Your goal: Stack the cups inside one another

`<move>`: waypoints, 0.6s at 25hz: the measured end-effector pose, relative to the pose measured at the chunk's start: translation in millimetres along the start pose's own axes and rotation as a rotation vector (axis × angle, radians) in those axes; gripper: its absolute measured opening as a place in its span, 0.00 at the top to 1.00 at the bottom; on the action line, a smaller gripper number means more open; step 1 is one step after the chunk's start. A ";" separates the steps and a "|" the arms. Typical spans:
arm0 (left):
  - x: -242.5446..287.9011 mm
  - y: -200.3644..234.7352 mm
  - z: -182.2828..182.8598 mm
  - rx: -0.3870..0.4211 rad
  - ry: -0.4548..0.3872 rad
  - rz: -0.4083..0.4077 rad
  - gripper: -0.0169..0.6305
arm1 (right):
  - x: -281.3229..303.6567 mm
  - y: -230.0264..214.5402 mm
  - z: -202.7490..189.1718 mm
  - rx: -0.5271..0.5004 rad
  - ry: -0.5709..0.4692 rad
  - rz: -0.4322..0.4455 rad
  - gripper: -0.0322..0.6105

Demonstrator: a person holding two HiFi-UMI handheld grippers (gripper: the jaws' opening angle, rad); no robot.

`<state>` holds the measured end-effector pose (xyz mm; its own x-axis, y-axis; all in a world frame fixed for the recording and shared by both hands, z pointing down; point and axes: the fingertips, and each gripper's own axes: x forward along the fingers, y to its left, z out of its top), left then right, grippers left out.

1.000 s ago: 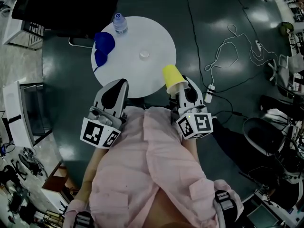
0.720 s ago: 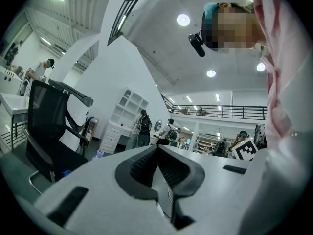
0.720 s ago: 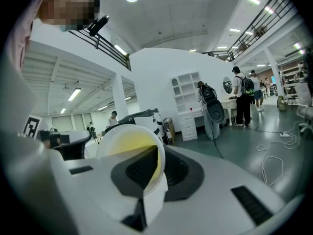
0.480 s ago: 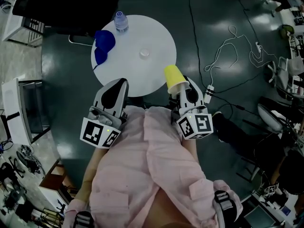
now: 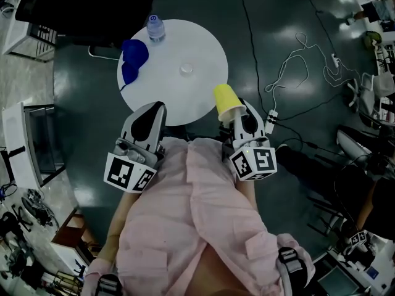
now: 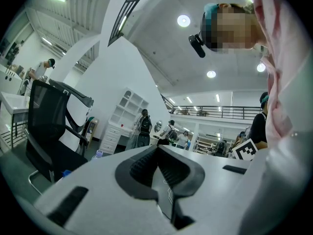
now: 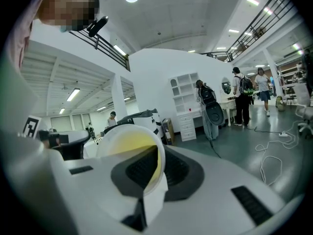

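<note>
With the right hand-held gripper (image 5: 234, 117) pinched on the rim of the yellow cup (image 5: 224, 101) at mid-frame and the left hand-held gripper (image 5: 153, 108) closed on nothing, best carry it up-left over the round worktop (image 5: 203, 42) and line its base with a blue cup's (image 5: 134, 61) mouth before releasing.

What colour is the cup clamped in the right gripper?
The cup is yellow, clearest in the head view.

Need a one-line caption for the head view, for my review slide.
Right gripper holds a yellow cup beside the round white table; left gripper shut and empty.
</note>
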<state>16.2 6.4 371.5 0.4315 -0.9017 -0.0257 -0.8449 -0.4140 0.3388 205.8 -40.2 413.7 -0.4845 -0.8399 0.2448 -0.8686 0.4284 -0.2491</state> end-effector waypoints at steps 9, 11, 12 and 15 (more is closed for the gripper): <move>1.2 -0.6 1.4 0.005 -0.002 0.006 0.95 | 0.7 -2.6 7.2 0.003 -0.017 0.002 0.89; -0.2 0.1 1.8 0.003 -0.004 0.013 0.95 | 2.3 -3.8 11.9 0.012 -0.025 0.011 0.89; -0.7 0.8 2.0 0.002 -0.004 0.017 0.95 | 4.1 -4.6 14.4 0.016 -0.028 0.016 0.89; -2.0 1.8 1.9 0.005 -0.002 0.024 0.95 | 12.8 -6.2 20.4 0.009 -0.021 0.037 0.89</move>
<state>13.2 7.3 370.4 0.4103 -0.9118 -0.0194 -0.8567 -0.3926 0.3345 207.2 -60.4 399.2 -0.5137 -0.8304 0.2158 -0.8491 0.4560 -0.2665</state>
